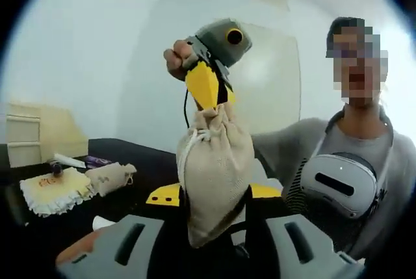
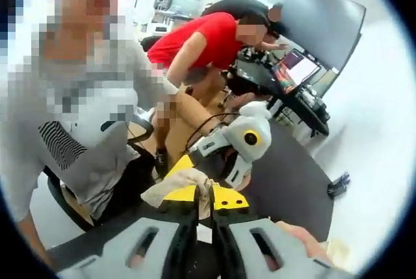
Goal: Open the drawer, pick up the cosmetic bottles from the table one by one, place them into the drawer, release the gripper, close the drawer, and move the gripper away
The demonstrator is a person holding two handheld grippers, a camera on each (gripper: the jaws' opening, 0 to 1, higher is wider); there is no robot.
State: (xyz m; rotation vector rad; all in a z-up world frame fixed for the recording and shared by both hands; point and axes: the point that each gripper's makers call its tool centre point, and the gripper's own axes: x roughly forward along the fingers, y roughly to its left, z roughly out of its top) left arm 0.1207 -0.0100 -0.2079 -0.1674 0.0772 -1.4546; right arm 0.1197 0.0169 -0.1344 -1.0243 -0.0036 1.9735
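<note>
A beige drawstring cloth bag [image 1: 214, 168] hangs upright in front of me. My left gripper [image 1: 218, 224] is shut on its lower body, the yellow jaw tips pressed on either side. From above, my right gripper [image 1: 209, 87] pinches the bag's gathered neck with its yellow fingers. In the right gripper view the right gripper [image 2: 203, 209] is shut on a fold of the bag [image 2: 179, 185], and the left gripper [image 2: 242, 141] sits just beyond. A white tube [image 1: 68, 160] and a purple item [image 1: 97, 160] lie on the black table [image 1: 143, 159] at the left.
A lace-edged cloth pad [image 1: 55, 191] and a second small pouch [image 1: 110, 176] lie on the table. A beige drawer unit [image 1: 26, 139] stands at far left. The person holding the grippers [image 1: 338, 162] is close. Another person in red [image 2: 201, 41] bends over desks behind.
</note>
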